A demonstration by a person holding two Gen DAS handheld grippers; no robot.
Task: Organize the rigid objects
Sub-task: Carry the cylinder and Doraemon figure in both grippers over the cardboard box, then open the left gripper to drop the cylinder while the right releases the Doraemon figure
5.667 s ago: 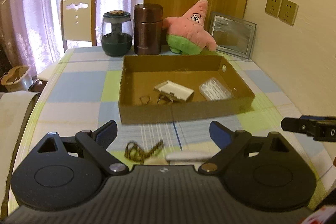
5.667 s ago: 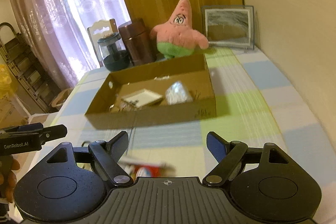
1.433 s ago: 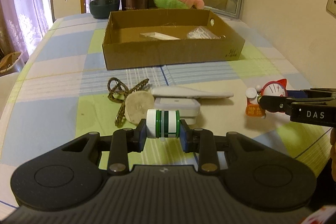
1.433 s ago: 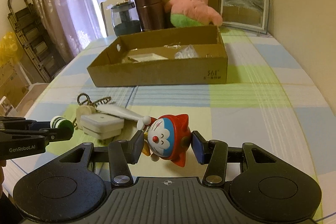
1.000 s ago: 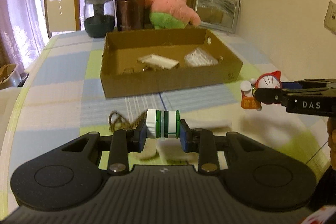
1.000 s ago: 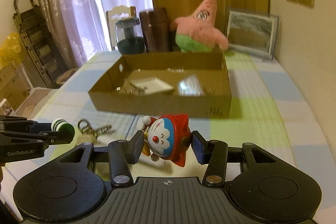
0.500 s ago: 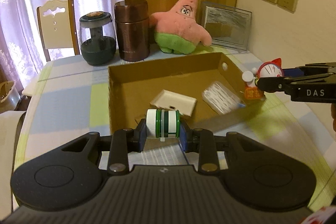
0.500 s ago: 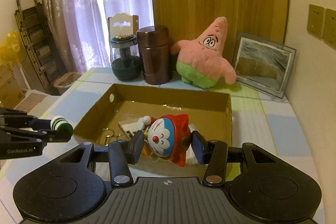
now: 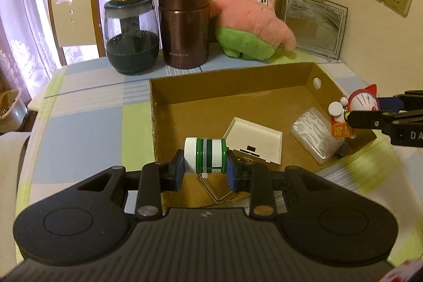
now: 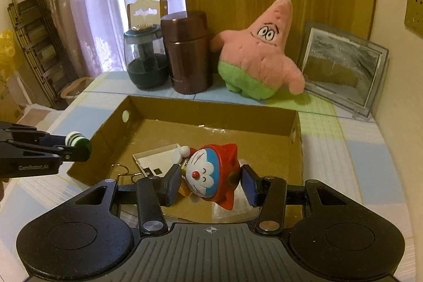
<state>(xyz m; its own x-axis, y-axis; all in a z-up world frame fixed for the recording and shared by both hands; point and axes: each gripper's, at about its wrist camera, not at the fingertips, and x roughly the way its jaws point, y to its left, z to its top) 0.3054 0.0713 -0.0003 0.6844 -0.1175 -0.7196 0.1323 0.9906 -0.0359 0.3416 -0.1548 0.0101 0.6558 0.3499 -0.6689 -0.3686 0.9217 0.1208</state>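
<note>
Left gripper (image 9: 205,172) pinched green-white bottle (image 9: 205,155) sideways above cardboard box (image 9: 230,83). Right gripper (image 10: 211,185) clamped Doraemon figurine (image 10: 211,173); white tray (image 9: 253,140), plastic packet (image 9: 316,135) lay below.

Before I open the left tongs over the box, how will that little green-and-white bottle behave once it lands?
The bottle is a smooth cylinder held on its side, so it will probably roll on the cardboard box floor. It looks small and rigid, likely light, so it should survive the drop. The white tray beside it may stop it.
</note>
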